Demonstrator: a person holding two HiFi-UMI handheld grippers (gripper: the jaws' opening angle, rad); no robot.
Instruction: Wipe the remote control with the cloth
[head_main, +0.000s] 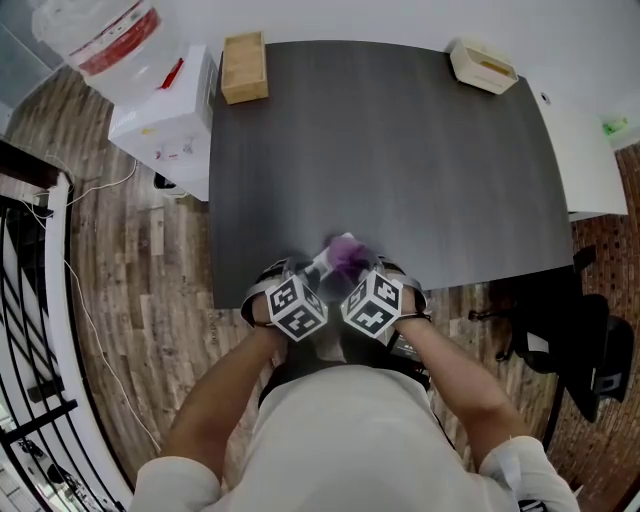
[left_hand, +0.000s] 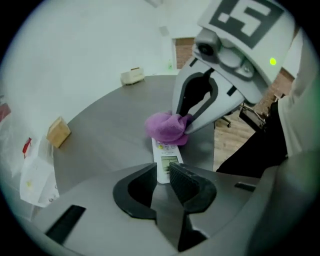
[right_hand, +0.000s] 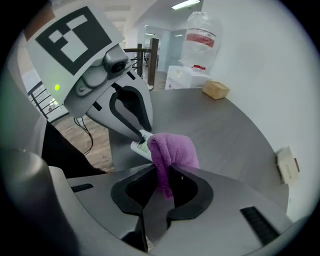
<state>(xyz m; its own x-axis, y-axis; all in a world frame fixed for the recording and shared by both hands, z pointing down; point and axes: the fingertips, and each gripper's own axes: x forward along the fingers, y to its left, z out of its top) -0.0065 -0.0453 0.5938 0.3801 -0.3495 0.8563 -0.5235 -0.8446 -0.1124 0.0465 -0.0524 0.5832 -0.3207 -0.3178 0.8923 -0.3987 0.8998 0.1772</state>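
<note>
Just above the front edge of the dark table, both grippers meet. My left gripper is shut on the near end of a white remote control, whose small display faces up. A purple cloth lies bunched over the remote's far end. My right gripper is shut on a fold of that cloth, pressing it against the remote. In the head view the cloth shows between the two marker cubes, and the jaws themselves are hidden beneath them.
A wooden box stands at the table's far left corner and a cream box at the far right. A white water dispenser with its bottle is left of the table. A black chair is at the right.
</note>
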